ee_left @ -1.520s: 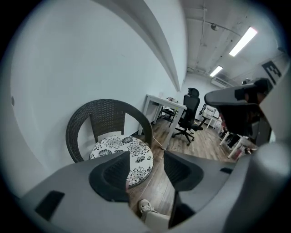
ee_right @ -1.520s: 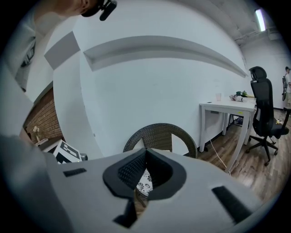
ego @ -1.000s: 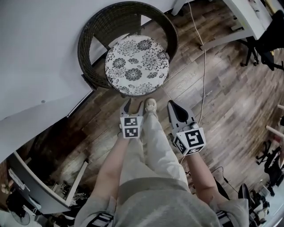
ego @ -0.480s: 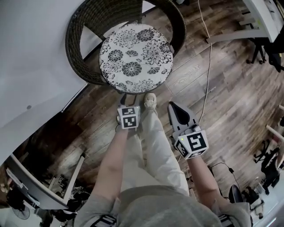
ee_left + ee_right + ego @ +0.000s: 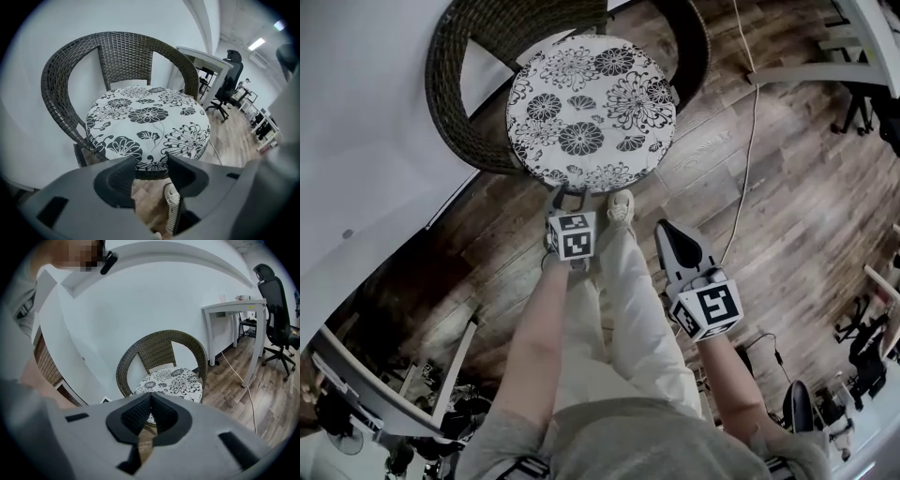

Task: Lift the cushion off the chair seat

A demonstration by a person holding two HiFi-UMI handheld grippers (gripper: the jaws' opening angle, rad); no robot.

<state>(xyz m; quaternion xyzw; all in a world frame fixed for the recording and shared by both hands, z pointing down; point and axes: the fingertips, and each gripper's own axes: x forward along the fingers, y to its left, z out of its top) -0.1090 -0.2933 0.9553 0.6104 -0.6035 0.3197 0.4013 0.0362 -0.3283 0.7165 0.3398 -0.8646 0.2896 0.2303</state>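
A round cushion [image 5: 591, 112] with a black-and-white flower print lies on the seat of a dark wicker chair [image 5: 445, 84]. My left gripper [image 5: 567, 199] is open, and its tips are just short of the cushion's near edge. In the left gripper view the cushion [image 5: 147, 122] fills the space above the spread jaws of that gripper [image 5: 151, 161], with nothing between them. My right gripper [image 5: 667, 232] hangs shut further back, over the floor beside the person's leg. From the right gripper view the cushion [image 5: 176, 380] and chair [image 5: 140, 352] sit well beyond that gripper [image 5: 150, 398].
A white curved wall runs behind and left of the chair. A white desk [image 5: 853, 37] and a cable [image 5: 748, 122] on the wooden floor lie to the right. An office chair [image 5: 229, 75] stands past the desk. The person's shoe [image 5: 621, 208] is by the chair's front.
The person has stepped closer to the chair. My left gripper has moved forward to the cushion's near edge. My right gripper has stayed back, still shut.
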